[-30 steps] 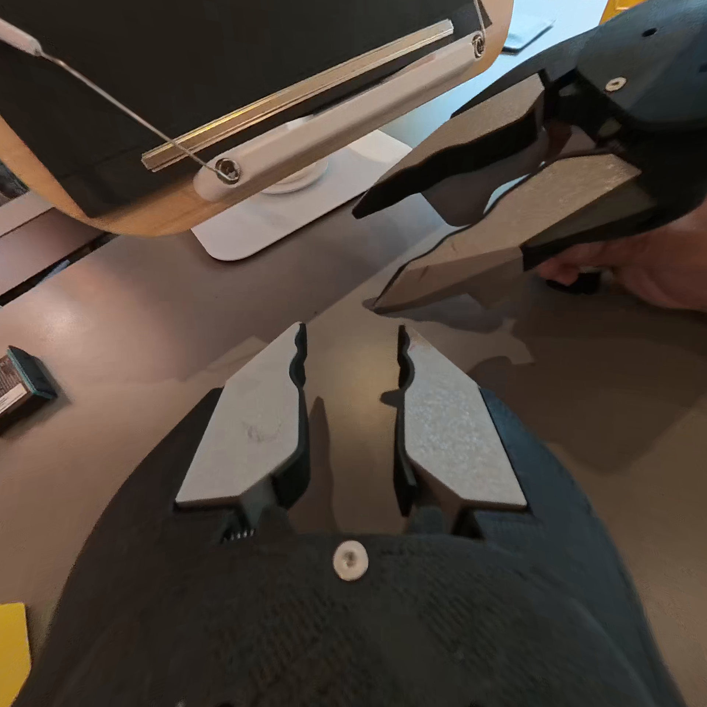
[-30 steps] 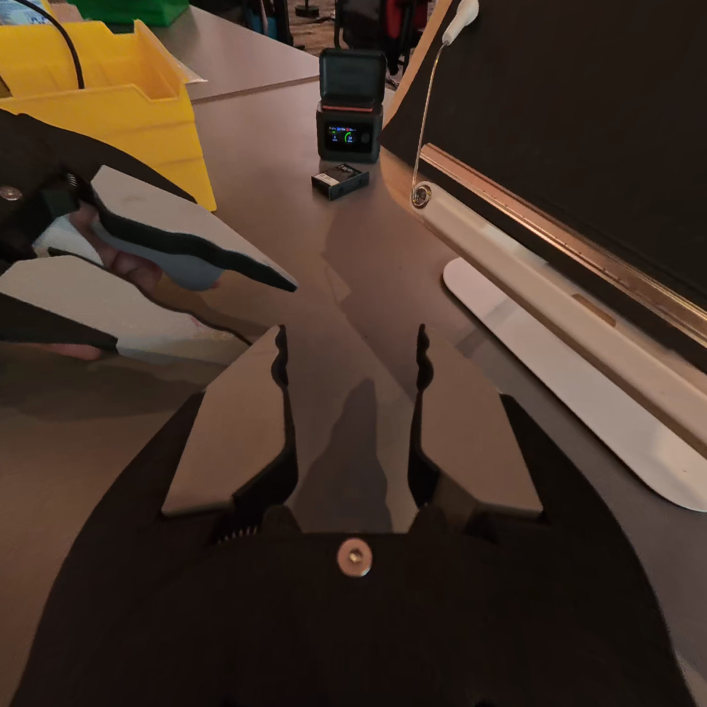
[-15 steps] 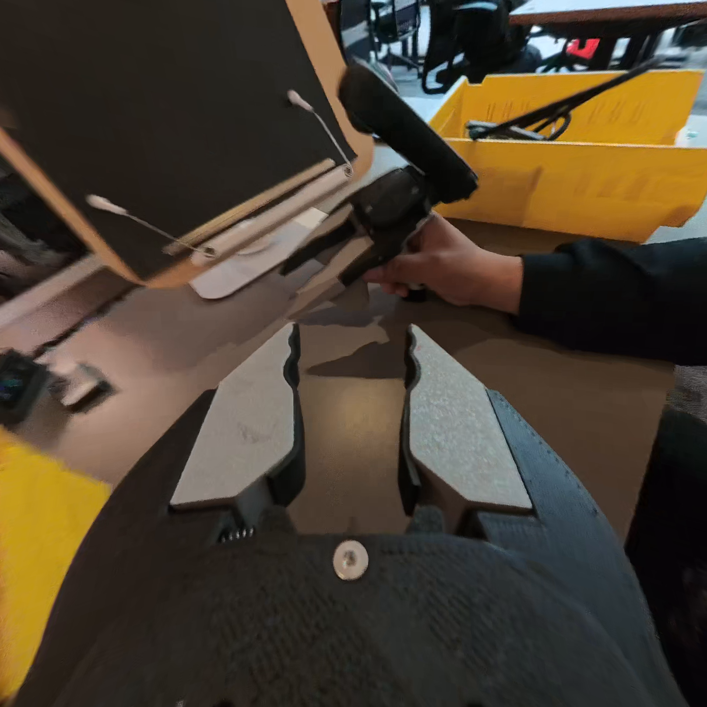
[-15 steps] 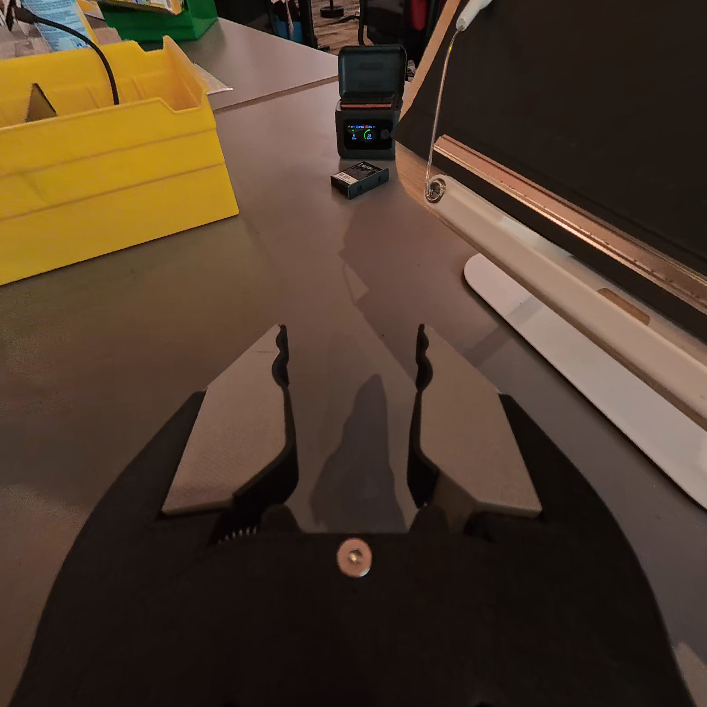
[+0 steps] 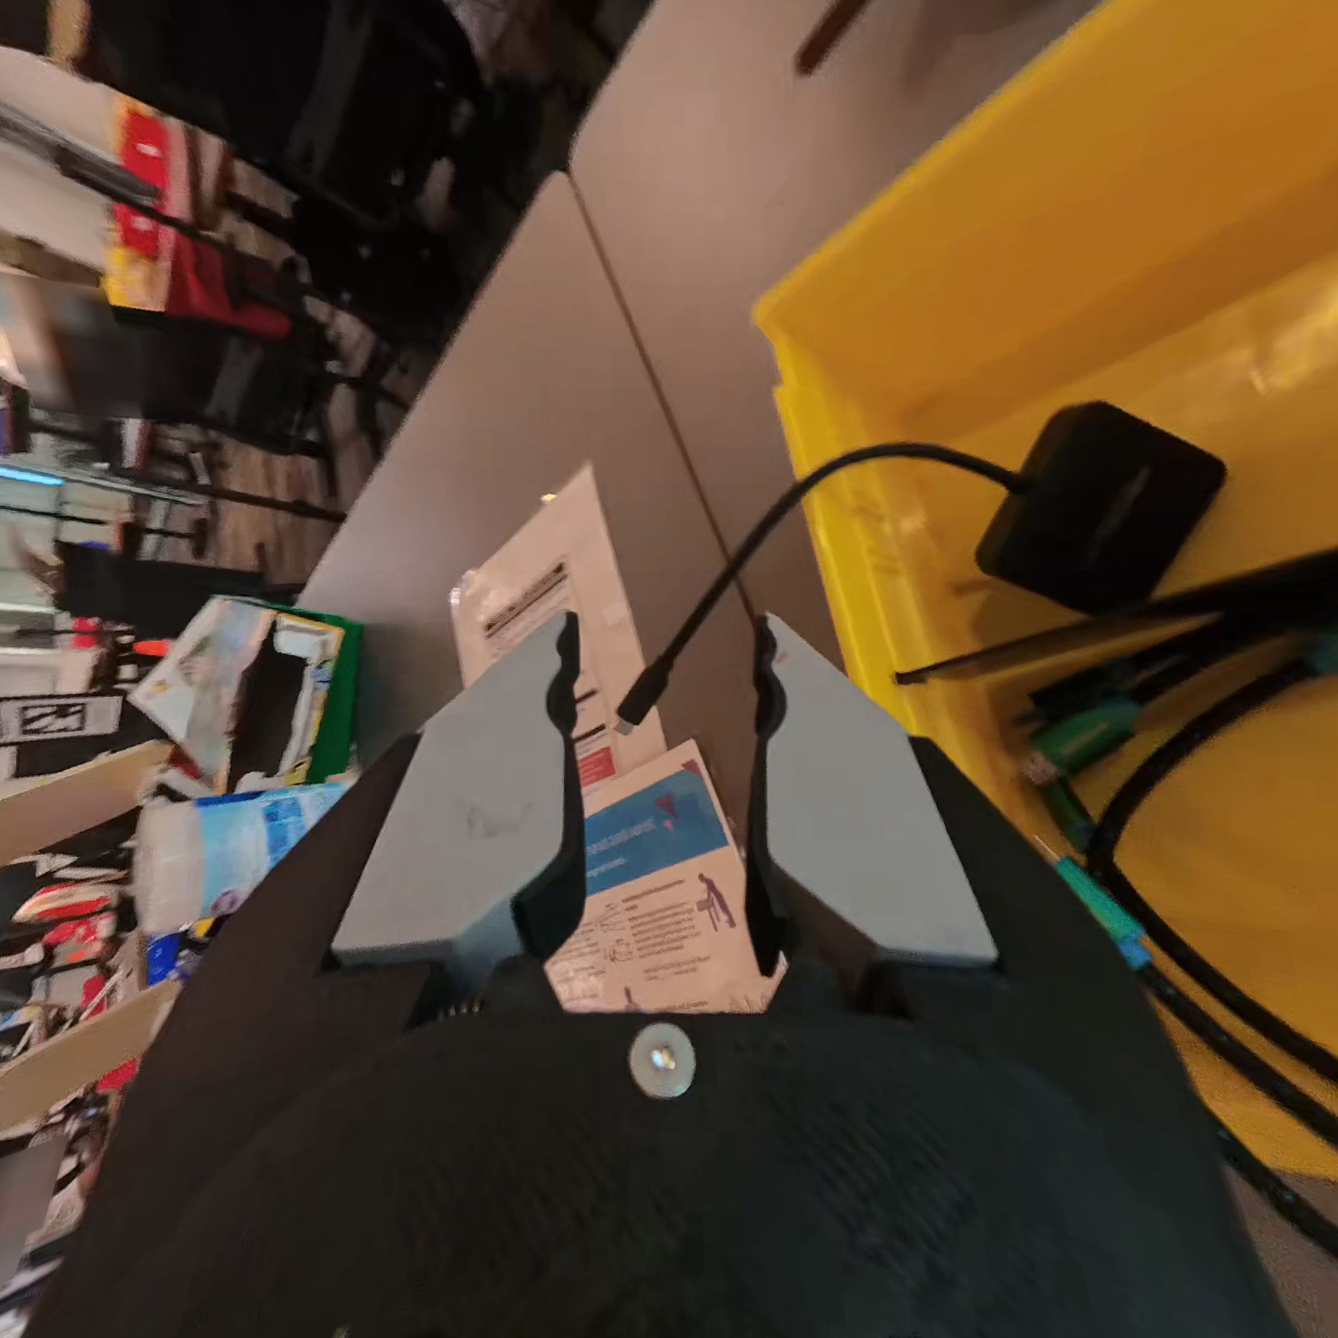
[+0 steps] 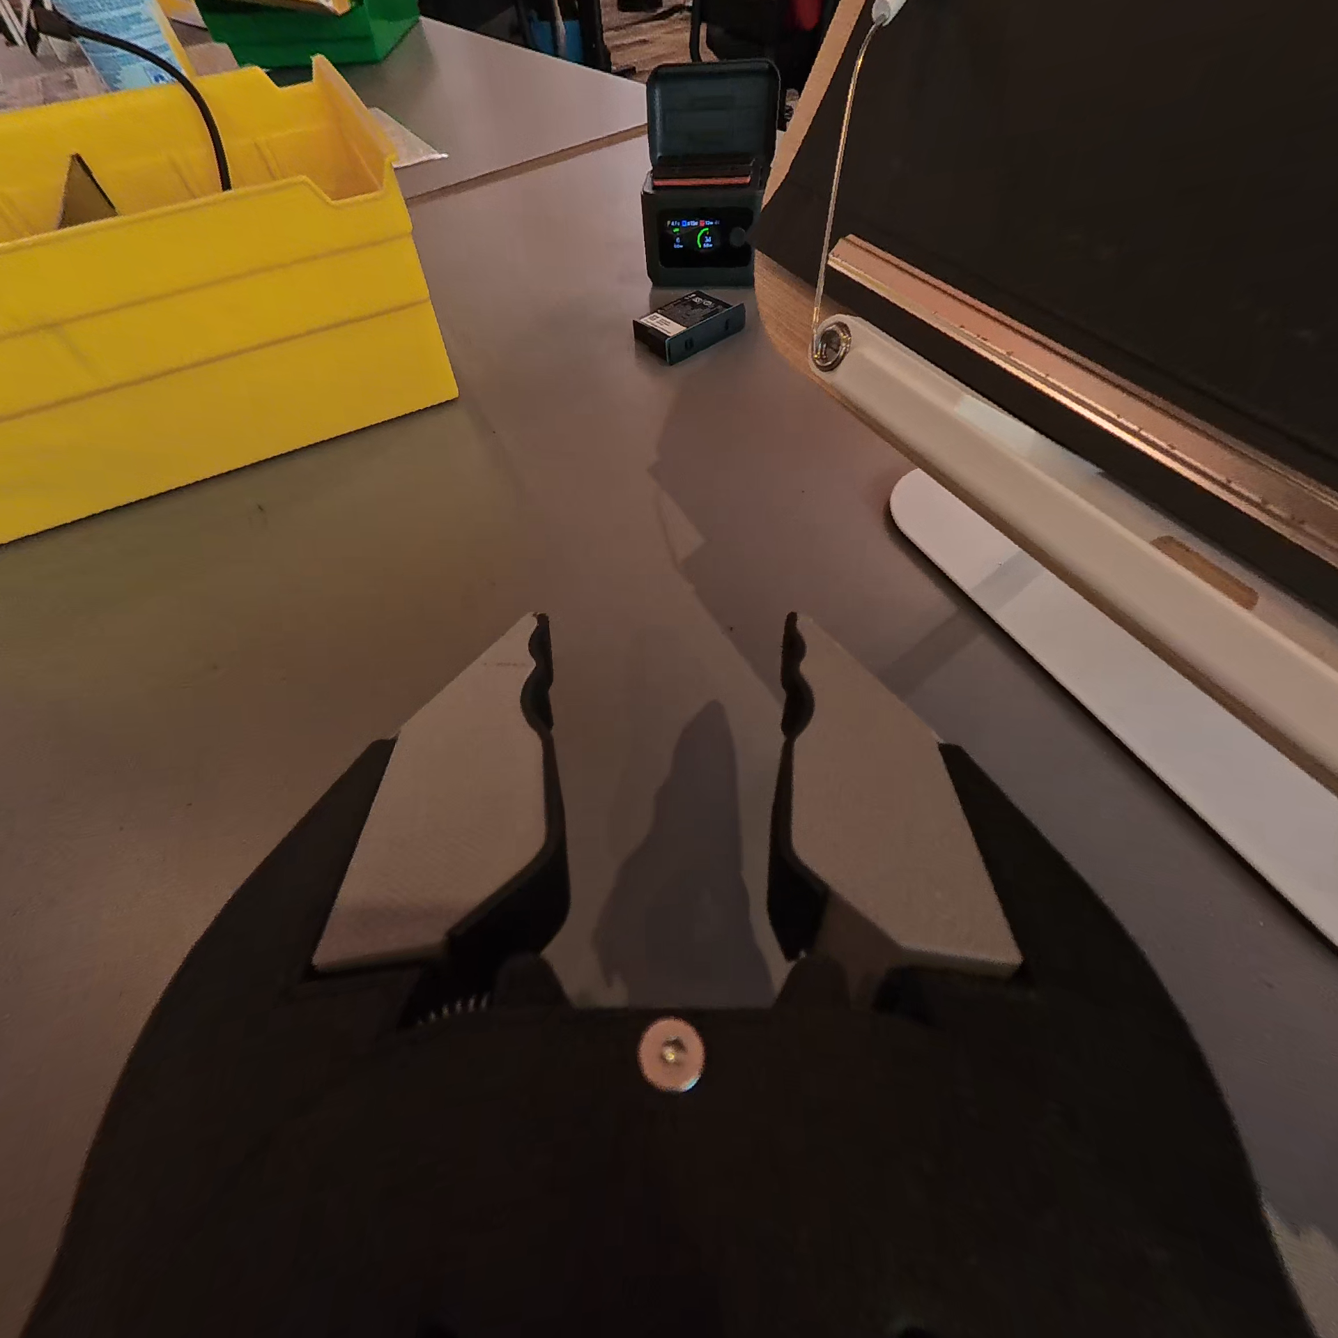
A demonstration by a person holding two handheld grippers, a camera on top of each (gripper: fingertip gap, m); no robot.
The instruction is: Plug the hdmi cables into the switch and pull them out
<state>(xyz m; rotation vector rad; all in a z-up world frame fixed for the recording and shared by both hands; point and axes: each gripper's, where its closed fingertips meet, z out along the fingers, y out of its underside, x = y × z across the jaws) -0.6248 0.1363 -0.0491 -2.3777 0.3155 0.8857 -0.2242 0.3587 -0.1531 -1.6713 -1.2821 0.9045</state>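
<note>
Left gripper (image 5: 662, 651) fingers apart, empty, beside yellow bin (image 5: 832, 405) holding switch (image 5: 1100, 507), probably. Right gripper (image 6: 662, 637) fingers apart, empty, over bench (image 6: 579, 507).

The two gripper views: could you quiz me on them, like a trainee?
1. True or false: the left gripper holds the thin cable's plug.
2. Where does the black switch lie? A) in the yellow bin B) on the papers C) on the bare table
3. Fill in: in the right wrist view, the small black block lies in front of a box with a lit ____.

Key:
1. False; the jaws are open and the plug hangs free.
2. A
3. screen
</note>
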